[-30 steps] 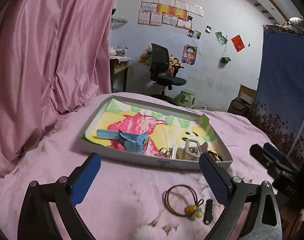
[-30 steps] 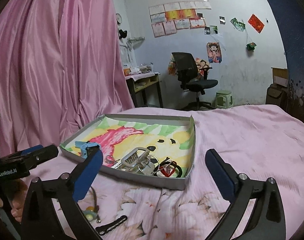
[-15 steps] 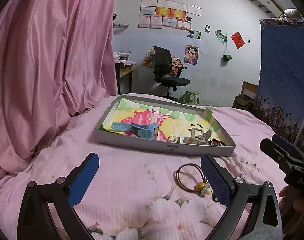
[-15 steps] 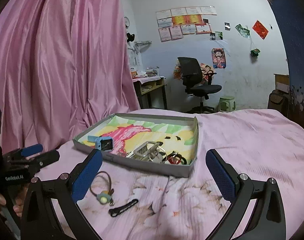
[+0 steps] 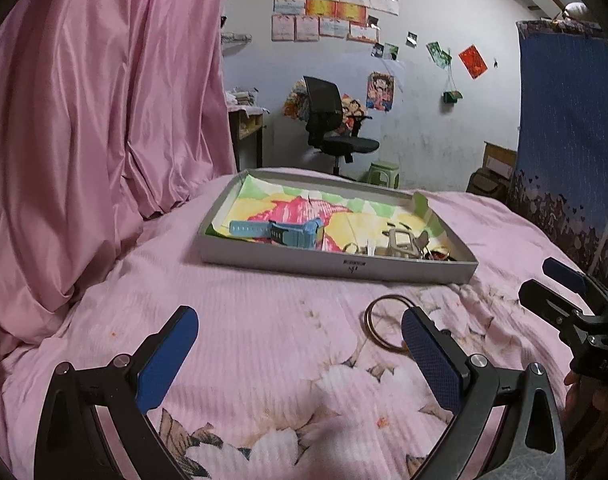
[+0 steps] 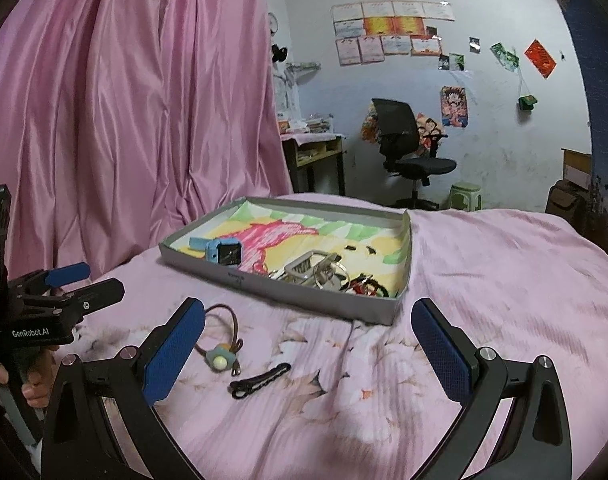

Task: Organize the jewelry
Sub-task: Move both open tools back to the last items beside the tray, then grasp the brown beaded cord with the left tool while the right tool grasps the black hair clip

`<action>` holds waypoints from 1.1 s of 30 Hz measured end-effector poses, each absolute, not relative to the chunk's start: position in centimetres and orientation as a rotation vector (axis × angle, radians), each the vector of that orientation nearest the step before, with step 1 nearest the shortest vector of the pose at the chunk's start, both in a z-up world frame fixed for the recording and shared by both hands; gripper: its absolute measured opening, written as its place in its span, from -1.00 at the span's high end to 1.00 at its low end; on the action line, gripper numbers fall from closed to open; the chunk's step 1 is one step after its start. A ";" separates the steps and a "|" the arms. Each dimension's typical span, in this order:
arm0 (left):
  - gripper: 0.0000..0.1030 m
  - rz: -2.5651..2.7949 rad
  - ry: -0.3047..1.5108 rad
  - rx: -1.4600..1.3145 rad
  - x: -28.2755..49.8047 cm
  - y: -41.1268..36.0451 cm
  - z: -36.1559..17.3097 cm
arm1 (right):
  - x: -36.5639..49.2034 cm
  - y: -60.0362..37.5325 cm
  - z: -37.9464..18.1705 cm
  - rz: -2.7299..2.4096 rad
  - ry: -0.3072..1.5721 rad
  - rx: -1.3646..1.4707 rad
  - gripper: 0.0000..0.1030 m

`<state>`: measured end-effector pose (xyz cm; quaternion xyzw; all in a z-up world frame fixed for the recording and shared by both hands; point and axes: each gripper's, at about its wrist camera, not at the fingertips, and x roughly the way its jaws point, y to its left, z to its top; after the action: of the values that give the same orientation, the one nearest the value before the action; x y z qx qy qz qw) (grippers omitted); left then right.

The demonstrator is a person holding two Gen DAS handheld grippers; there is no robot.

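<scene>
Both grippers have drawn back from the tray (image 6: 304, 298), jaws wide and empty, leaving the hair tie (image 6: 223, 354) and clip (image 6: 260, 380) just ahead of the right gripper (image 6: 308, 354), still to be collected.

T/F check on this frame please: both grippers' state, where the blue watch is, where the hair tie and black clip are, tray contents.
1. Both grippers are open and hold nothing. True: the left gripper and the right gripper each show their blue pads wide apart over the bedspread.
2. The blue watch lies on the bedspread outside the tray. False: it lies inside the tray, near its left end.
3. The brown hair tie with a bead charm lies on the bedspread in front of the tray. True.
4. The black hair clip is in the tray. False: it lies on the bedspread beside the hair tie.
5. The tray holds only the watch. False: a hair claw and other small pieces also lie there.
</scene>
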<state>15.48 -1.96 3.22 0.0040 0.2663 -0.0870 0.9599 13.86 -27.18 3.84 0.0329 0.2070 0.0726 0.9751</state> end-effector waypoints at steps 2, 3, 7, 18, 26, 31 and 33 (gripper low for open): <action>-0.99 -0.209 0.577 0.010 16.0 -2.0 2.9 | 14.1 -27.1 3.6 0.152 0.436 0.061 -0.97; -0.99 -0.218 0.588 0.010 16.1 -2.0 2.8 | 14.3 -27.0 3.4 0.156 0.448 0.059 -0.97; -0.99 -0.255 0.637 0.003 16.9 -2.1 2.3 | 14.7 -26.9 2.8 0.165 0.493 0.052 -0.97; -0.79 -0.328 0.746 0.004 18.8 -3.0 1.0 | 16.2 -25.6 0.5 0.218 0.658 -0.004 -0.97; -0.42 -0.389 0.806 -0.042 20.3 -3.4 0.2 | 16.8 -25.2 -0.9 0.238 0.735 -0.009 -0.97; -0.23 -0.429 0.829 -0.048 21.4 -4.3 0.2 | 17.0 -24.5 -1.4 0.252 0.754 -0.037 -0.87; -0.14 -0.441 0.838 -0.051 21.8 -4.7 0.2 | 17.3 -24.2 -1.4 0.258 0.762 -0.048 -0.73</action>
<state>21.84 -4.73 0.16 -0.0245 0.4035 -0.2122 0.8897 17.29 -24.16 -1.45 -0.0232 0.3708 0.1258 0.9199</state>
